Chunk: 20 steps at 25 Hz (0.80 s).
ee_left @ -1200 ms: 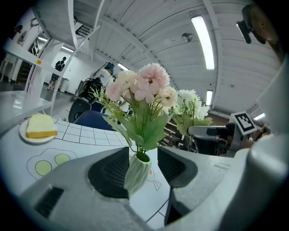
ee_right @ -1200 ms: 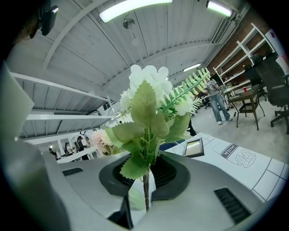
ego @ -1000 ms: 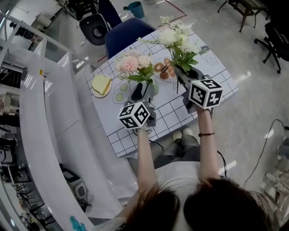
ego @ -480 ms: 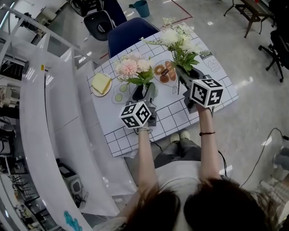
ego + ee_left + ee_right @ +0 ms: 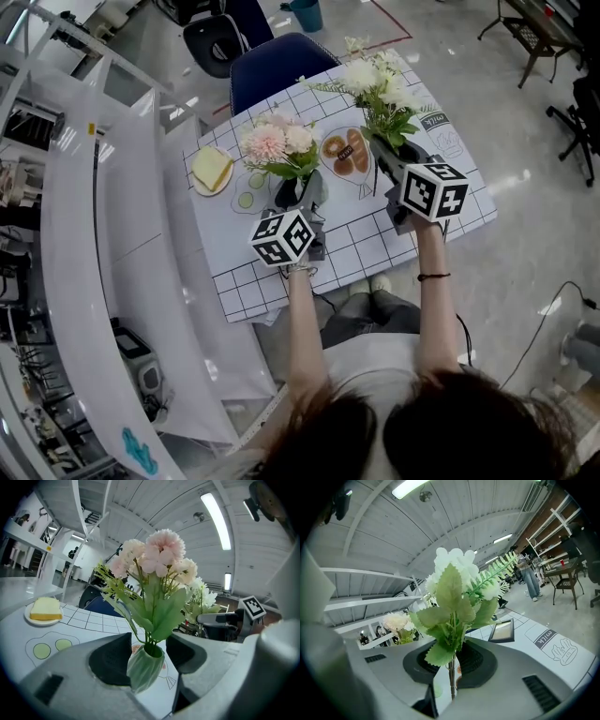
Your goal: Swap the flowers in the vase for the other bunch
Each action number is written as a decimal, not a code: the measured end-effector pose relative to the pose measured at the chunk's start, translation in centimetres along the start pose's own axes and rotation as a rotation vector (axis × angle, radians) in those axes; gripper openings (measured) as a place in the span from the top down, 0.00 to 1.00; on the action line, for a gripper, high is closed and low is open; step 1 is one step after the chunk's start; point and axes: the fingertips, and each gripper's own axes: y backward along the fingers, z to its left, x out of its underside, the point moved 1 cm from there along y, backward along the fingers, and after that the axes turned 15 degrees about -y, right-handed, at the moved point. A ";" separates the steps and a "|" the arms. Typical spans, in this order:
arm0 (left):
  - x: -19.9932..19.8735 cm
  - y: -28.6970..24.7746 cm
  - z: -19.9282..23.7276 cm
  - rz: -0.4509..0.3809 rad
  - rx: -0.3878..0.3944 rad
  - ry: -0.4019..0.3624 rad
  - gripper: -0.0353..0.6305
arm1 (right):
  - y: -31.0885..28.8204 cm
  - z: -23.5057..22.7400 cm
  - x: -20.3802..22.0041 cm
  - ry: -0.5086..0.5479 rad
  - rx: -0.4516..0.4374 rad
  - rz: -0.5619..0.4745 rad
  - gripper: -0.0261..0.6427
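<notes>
Pink flowers [image 5: 272,141] [image 5: 159,557] stand in a ribbed green vase [image 5: 145,667] with leafy stems. My left gripper [image 5: 298,190] [image 5: 147,656] is shut on the vase, one pad on each side, over the table. To the right, my right gripper [image 5: 389,152] [image 5: 452,663] is shut on the thin stems of the white bunch [image 5: 375,80] [image 5: 454,573], which it holds upright above the table's right part. The two bunches stand apart, side by side.
The table [image 5: 253,272] has a white gridded cloth with printed pictures. A plate with a yellow slice [image 5: 211,169] lies at the left, and a plate of pastries [image 5: 345,153] lies between the bunches. A blue chair [image 5: 277,66] stands behind, and white curved panels [image 5: 103,262] run along the left.
The right gripper with the white bunch has drifted slightly to the right. The left gripper and vase have kept still. The head view has shifted a little.
</notes>
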 end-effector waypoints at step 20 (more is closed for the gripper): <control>-0.4 -0.6 0.3 -0.039 -0.035 0.010 0.69 | -0.5 -0.7 -0.8 0.014 -0.021 0.018 0.87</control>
